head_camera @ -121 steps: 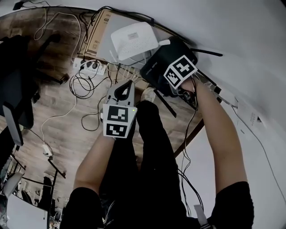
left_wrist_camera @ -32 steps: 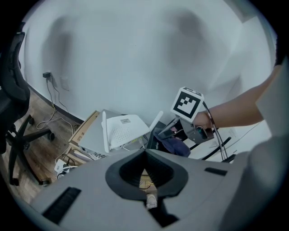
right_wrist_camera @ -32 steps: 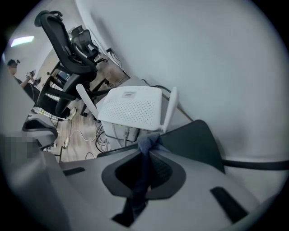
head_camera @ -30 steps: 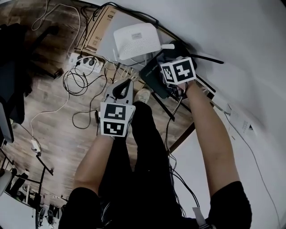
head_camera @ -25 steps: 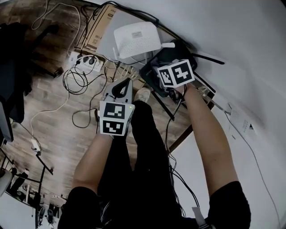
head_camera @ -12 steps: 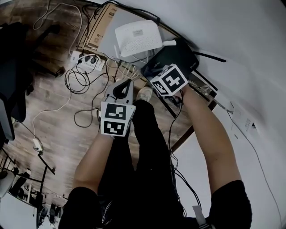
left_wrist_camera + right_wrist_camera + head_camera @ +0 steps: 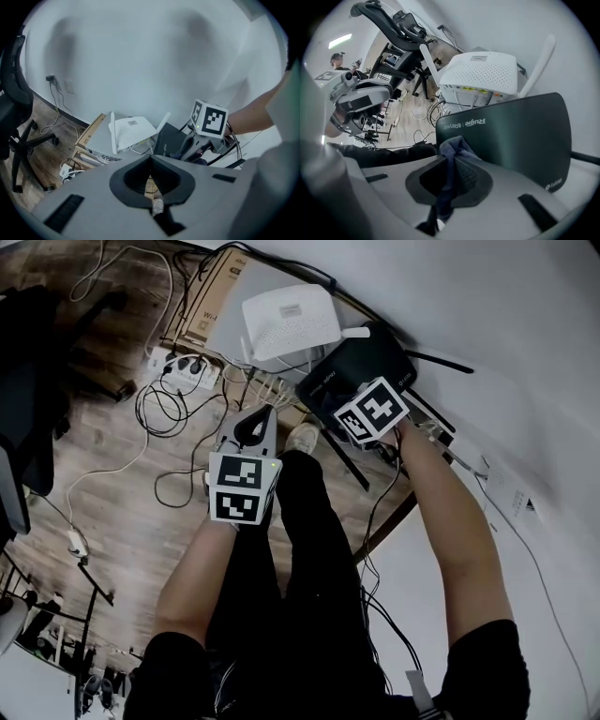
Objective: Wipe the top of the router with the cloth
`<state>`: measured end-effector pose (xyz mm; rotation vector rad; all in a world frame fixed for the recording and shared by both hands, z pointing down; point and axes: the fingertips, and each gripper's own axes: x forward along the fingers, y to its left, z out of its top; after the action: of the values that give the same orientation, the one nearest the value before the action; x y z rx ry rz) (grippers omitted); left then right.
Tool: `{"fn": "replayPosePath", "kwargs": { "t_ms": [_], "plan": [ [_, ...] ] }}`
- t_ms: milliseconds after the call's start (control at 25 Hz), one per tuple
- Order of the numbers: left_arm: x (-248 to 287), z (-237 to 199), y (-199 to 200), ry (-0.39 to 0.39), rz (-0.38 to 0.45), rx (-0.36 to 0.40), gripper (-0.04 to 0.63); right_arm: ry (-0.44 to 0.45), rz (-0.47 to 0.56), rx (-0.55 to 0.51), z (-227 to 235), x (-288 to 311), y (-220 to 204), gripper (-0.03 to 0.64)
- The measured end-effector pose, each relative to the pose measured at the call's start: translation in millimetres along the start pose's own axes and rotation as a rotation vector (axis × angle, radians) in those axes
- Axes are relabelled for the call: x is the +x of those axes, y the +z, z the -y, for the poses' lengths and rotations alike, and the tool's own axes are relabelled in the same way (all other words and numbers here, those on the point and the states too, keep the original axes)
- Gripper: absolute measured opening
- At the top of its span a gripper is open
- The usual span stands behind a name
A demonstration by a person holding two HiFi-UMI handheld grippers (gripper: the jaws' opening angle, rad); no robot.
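Blue-grey cloth (image 7: 453, 146) clamped between the jaws of the right gripper (image 7: 451, 160), its bunched end poking forward at the near edge of the black router (image 7: 515, 129); touching or just above, cannot tell which. Judged mid-wipe, with most of the dark top yet to cover. To do it well: hold the pinch firm and press the bunched end flat against the lid rather than scraping the hard jaw tips over it. Sweep in long overlapping passes from the near edge toward the far one, and go lightly, a hard push being likely to slide the casing on its perch. Mind the thin black antenna (image 7: 441, 356) at the far side and the white router (image 7: 480, 72) just behind. Left gripper (image 7: 150, 161) pressed together on nothing, held low and well apart from the work, free to steady the casing if needed. Shown only by the right gripper view: the cloth itself, its fold in the jaws, and the maker's print along the near edge. Shown only by the head view: both arms at once, plus a power strip (image 7: 183, 371) and loose cables on the wooden floor (image 7: 103, 456). Shown only by the left gripper view: the right gripper side-on, low over the black lid.
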<state>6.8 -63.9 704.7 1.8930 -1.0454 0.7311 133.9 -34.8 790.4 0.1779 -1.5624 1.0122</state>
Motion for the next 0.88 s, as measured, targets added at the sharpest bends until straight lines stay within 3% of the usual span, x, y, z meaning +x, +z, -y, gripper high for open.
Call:
{"fn": "replayPosePath", "kwargs": {
  "t_ms": [320,480,680,880],
  "plan": [
    [1.5,9.1,1.3,-0.018,0.000,0.013,0.001,-0.091,-0.064,0.109,48.8,-18.4,-14.1,0.006],
    [0.5,8.1,2.2,-0.009,0.004,0.009,0.001,-0.229,-0.054,0.163,89.3,-37.0,-16.7,0.006],
    [-2.0,10.1,2.6,-0.006,0.010,0.003,0.001,-0.472,-0.025,0.186,134.0,-62.6,-19.2,0.006],
    [-10.0,18.3,7.0,-0.005,0.026,0.006,0.000,-0.547,0.056,0.269,143.8,-79.9,-20.1,0.006]
  ]
}}
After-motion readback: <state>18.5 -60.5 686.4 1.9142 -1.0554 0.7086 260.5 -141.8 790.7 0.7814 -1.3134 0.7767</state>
